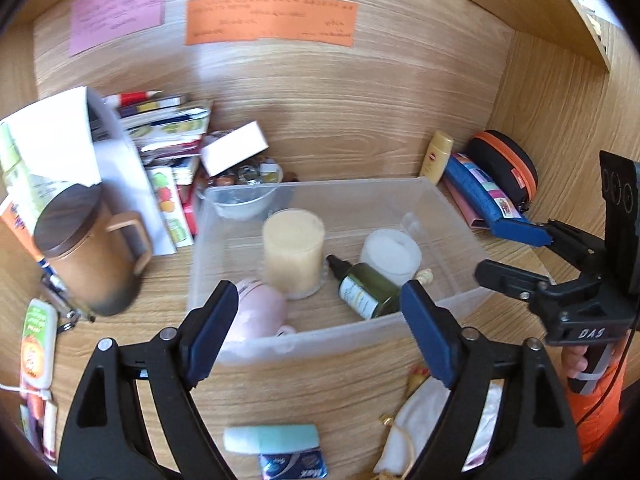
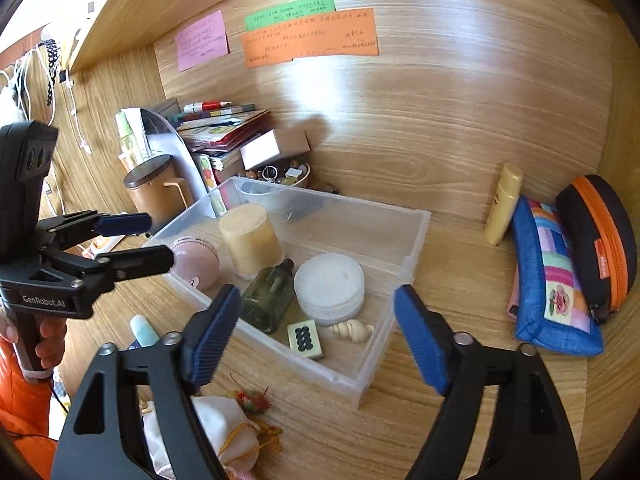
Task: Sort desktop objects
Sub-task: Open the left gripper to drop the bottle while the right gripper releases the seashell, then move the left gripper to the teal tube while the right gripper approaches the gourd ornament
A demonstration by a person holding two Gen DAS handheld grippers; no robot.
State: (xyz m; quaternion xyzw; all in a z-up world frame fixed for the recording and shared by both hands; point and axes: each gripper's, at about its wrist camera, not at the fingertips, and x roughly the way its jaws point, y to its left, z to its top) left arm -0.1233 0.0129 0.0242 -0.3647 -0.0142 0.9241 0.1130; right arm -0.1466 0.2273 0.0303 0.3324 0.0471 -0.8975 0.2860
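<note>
My left wrist camera looks forward and down along its fingers, close over the near rim of the clear plastic bin [image 1: 448, 204]. My right wrist camera faces the same bin [image 2: 372, 380] from its right front corner, slightly farther back. Both share the bin and the wooden back wall [image 1: 340, 112] [image 2: 420, 128].

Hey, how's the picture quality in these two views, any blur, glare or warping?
Left wrist view: the brown mug and papers at left are motion-smeared; the clear bin is sharper; a pale sheen crosses the back panel. Right wrist view: crisper overall, with glare on the back panel beneath the orange note. Both: heavy fisheye bending, dark corners.
</note>
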